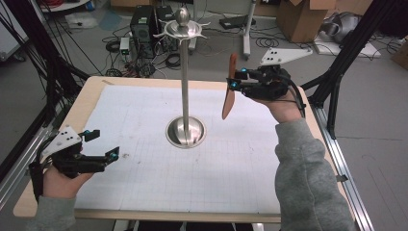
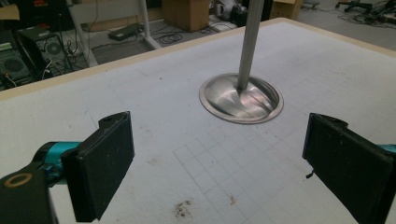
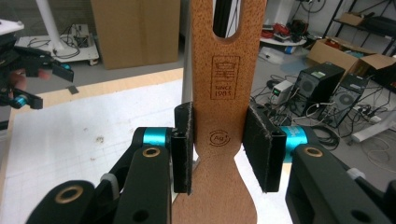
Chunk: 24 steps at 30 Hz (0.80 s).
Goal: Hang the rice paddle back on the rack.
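My right claw (image 1: 234, 77) holds a wooden spatula (image 1: 229, 96) by its neck, up in the air over the bench (image 1: 91, 98) at about two o'clock from the middle of the white mat (image 1: 231, 178). From above, the spatula hangs nearly upright and a little tilted, with one end above the claw and the other end below it, clear of the mat. In the right gripper view I see the two black pads (image 3: 184, 147) pressed against the narrow sides of the spatula (image 3: 224, 107), one on each edge, just under a stamped mark and below a long slot in the wood. The wider end spreads out beneath the pads.

The metal stand (image 1: 185, 86) sits near the middle of the mat, its round base (image 1: 186, 132) flat on the surface and its thin pole rising to a top piece with curved hooks (image 1: 183, 29). The spatula is just at the three o'clock side of the pole, near it but not touching.

My left claw (image 1: 103, 144) rests low at about eight o'clock on the bench, well apart from the stand. In the left gripper view its jaws stand wide with nothing between them, and the base of the stand (image 2: 241, 98) lies ahead at twelve o'clock.
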Available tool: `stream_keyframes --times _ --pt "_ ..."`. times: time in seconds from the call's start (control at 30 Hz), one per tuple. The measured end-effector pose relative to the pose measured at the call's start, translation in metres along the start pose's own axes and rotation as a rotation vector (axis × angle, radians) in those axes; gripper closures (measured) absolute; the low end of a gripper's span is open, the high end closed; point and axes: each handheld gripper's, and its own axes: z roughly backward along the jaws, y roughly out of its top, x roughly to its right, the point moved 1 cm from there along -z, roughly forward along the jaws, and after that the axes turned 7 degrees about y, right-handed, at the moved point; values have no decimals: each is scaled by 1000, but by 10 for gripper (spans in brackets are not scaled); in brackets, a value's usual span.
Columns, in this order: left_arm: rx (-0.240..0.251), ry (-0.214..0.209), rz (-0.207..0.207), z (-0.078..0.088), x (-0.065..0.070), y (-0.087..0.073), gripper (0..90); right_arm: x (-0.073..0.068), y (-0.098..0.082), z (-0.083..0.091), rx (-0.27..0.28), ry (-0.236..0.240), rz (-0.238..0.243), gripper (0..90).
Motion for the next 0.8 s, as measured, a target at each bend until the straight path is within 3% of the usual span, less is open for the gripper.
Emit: stream_keyframes --times 0.1,0.47,0.8 --pt "1 -2 -1 0 0 0 94 2 7 -2 8 9 -10 647" --pt "-10 -12 -4 -3 1 -1 95 4 29 -10 0 18 23 647" --pt "-4 -4 13 1 -5 -3 95 7 36 -18 26 42 -14 647"
